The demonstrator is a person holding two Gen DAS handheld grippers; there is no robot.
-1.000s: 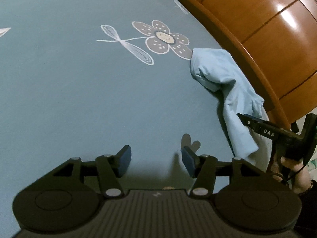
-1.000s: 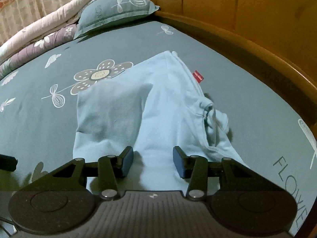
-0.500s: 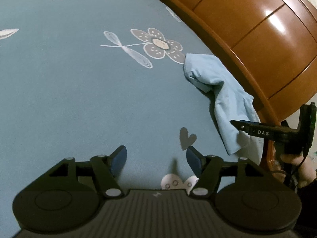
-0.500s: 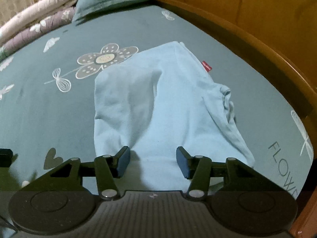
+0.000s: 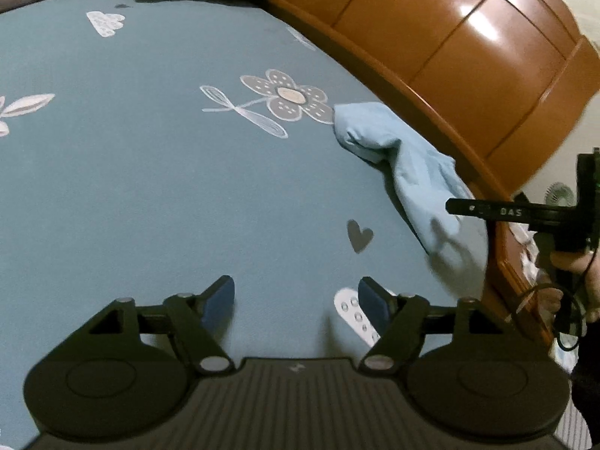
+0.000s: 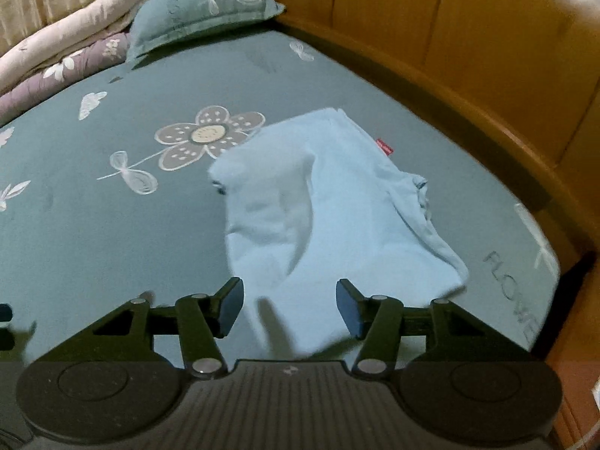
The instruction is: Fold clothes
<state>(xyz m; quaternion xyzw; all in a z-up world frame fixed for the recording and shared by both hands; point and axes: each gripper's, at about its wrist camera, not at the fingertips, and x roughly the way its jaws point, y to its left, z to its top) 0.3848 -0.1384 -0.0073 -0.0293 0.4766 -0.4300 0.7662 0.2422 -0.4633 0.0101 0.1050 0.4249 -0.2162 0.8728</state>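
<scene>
A: Left tool (image 5: 296, 302) state?
B: Jaws opening, nothing between them. Only bare teal bed sheet (image 5: 150, 187) under it. Released.

A: Right tool (image 6: 287, 305)?
B: Also released, jaws spread, no cloth pinched. The pads hang above the near edge of the light blue garment (image 6: 337, 206), not touching it as far as I can tell.

A: Where's the garment?
B: Ahead of the right tool, lying on the bed sheet (image 6: 93, 232), partly folded, one flap laid over the left part, a bunched sleeve or collar on the right. Small red tag (image 6: 385, 147) on the far right edge. From the left tool it's ahead and off to the right (image 5: 412, 172), close to the wooden bed frame (image 5: 468, 86), just past the printed flower (image 5: 288, 99).

A: Step?
B: Looks like a gap between folds: both tools empty and clear of the cloth. Fold not finished, shape is uneven.

A: Next move?
B: My guess: re-grasp. Right tool needs to drop onto the near hem straight ahead, left tool has to swing right to reach the other corner, then both carry the edge away toward the far end. The thin fabric is limp, so pinch low or it slips.

A: Anything else?
B: Pillow (image 6: 202, 7) and rolled quilt (image 6: 75, 48) far ahead-left, well apart. Right-hand tool body (image 5: 525, 212) and the person's hand (image 5: 573, 266) are visible at the right of the left view.
</scene>
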